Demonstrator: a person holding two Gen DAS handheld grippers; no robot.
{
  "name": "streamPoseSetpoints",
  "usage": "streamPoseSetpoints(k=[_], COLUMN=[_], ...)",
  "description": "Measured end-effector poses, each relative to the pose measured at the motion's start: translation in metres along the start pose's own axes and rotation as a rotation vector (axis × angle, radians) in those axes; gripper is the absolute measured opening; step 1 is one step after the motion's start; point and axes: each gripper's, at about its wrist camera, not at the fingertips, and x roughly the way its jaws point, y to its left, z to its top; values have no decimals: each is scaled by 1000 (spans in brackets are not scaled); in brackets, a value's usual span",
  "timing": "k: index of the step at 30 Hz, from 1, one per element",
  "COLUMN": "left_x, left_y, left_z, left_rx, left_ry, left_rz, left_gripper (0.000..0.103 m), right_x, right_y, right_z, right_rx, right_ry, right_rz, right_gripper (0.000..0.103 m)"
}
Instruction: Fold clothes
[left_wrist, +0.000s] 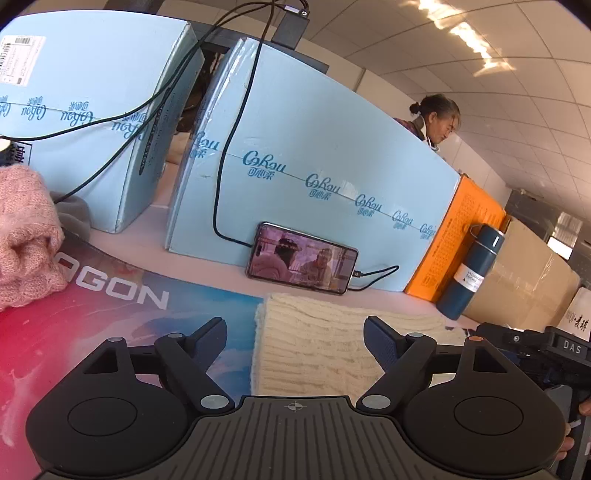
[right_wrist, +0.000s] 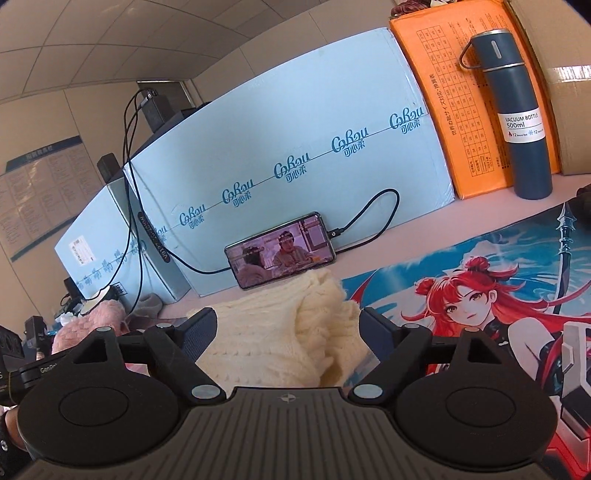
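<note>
Nearest, both tongs stand wide with nothing pinched: the left gripper (left_wrist: 295, 332) hovers over the left edge of the cream knit sweater (left_wrist: 332, 350), the right gripper (right_wrist: 288, 328) over its bunched end. The sweater lies as a compact block on the printed desk mat (right_wrist: 461, 266), seemingly set down rather than carried. A pink knit (left_wrist: 26, 236) waits at the left, probably next in line. Beyond, a phone (right_wrist: 280, 254) leans on a pale blue box (right_wrist: 295, 129), propped for viewing.
</note>
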Motion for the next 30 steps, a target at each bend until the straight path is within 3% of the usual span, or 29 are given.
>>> streamPoseSetpoints(k=[3,8,10,12,15,19,24,27,30], left_x=[-2,1,5,10,16,8,-4,-5,-1], left_y=[1,0,-2,-5,-5,12,40,53,55], left_z=[2,-2,-4,-7,-10,-6,-1,-1,-1], left_rx=[-21,-66,-88,-96,-116,-230,-409,-501,-523], left_ry=[11,63,101,138,175,105,13,3,26], left_rz=[-90,-261,-299,-314,-301,-324,-335,-400,-427], left_gripper=[92,92,92,92,92,92,92,92,92], right_x=[17,48,55,58,50,24,-12,-23,-29], right_y=[5,9,10,15,23,46,75,87,94], right_z=[9,15,12,8,5,3,-12,-25,-37], right_rx=[-14,-33,-41,-90,-150,-244,-385,-450,-479], right_ry=[14,72,95,93,55,-35,-102,-65,12], right_rz=[-7,-34,-36,-68,-68,38,303,426,535], right_gripper=[84,81,64,29,18,16,15,15,15])
